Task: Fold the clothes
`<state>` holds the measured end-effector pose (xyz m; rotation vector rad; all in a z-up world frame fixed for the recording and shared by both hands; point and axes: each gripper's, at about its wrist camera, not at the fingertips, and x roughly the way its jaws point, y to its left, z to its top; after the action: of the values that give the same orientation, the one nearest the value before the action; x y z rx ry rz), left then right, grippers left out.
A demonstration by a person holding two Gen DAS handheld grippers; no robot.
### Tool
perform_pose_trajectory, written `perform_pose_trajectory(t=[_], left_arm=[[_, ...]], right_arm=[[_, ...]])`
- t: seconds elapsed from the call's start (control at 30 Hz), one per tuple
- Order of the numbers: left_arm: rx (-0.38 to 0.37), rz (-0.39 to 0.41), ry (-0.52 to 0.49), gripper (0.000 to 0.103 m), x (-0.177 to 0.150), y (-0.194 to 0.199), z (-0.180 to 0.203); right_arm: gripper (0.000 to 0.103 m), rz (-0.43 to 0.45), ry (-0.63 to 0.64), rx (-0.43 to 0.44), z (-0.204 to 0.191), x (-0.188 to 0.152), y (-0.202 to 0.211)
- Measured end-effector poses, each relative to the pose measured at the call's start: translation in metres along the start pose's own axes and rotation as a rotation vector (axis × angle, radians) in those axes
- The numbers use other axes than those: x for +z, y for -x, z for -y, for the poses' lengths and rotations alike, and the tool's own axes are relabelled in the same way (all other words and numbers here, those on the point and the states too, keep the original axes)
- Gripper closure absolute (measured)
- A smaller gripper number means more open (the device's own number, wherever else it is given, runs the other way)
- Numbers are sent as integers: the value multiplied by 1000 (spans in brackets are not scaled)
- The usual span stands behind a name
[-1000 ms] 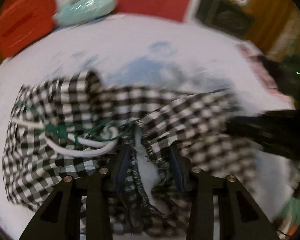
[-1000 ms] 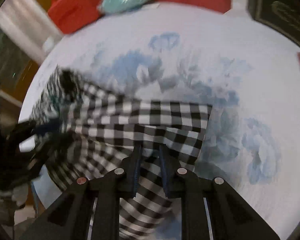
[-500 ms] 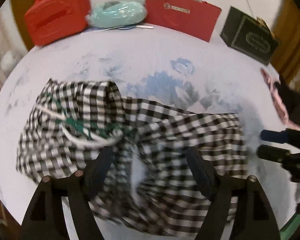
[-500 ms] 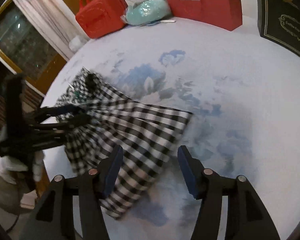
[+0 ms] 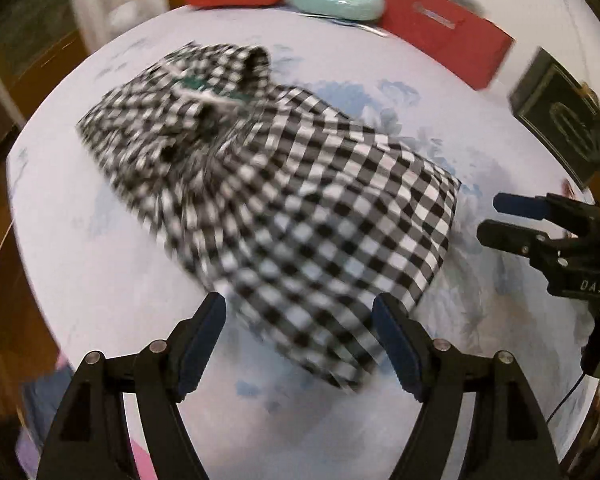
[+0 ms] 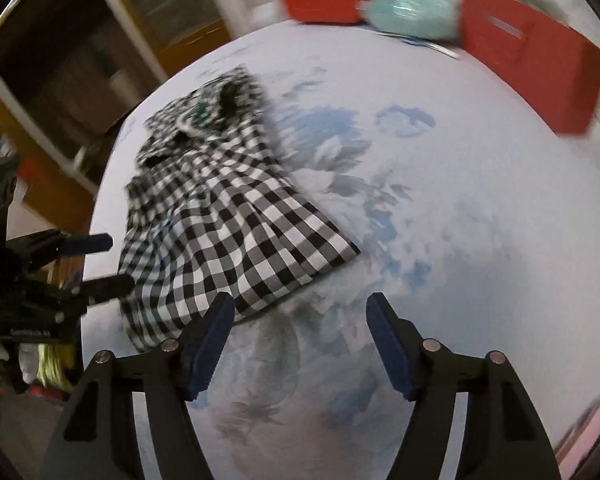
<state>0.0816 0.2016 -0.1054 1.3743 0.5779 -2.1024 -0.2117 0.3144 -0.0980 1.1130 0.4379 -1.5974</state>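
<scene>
Both tongs gape wide and hold nothing: the left tongs hang over the near end of the checked garment, the right tongs just off its near corner. The garment lies bunched toward the counter's left edge. Red bags and a teal bundle line the far edge.
</scene>
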Motion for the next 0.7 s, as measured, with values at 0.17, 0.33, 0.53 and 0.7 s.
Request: perform_pose_trajectory(t=[0.17, 0.33, 0.53, 0.7], left_arm=[[42, -48, 102, 26, -16, -10, 19], [73, -73, 153, 26, -20, -24, 26], [113, -91, 204, 26, -22, -39, 33], [124, -59, 211, 26, -27, -37, 37]], right_arm=[[35, -46, 144, 35, 4, 9, -14], [27, -87, 285, 51, 4, 15, -28], [27, -79, 418, 98, 0, 16, -44], [25, -25, 462, 86, -7, 8, -53]])
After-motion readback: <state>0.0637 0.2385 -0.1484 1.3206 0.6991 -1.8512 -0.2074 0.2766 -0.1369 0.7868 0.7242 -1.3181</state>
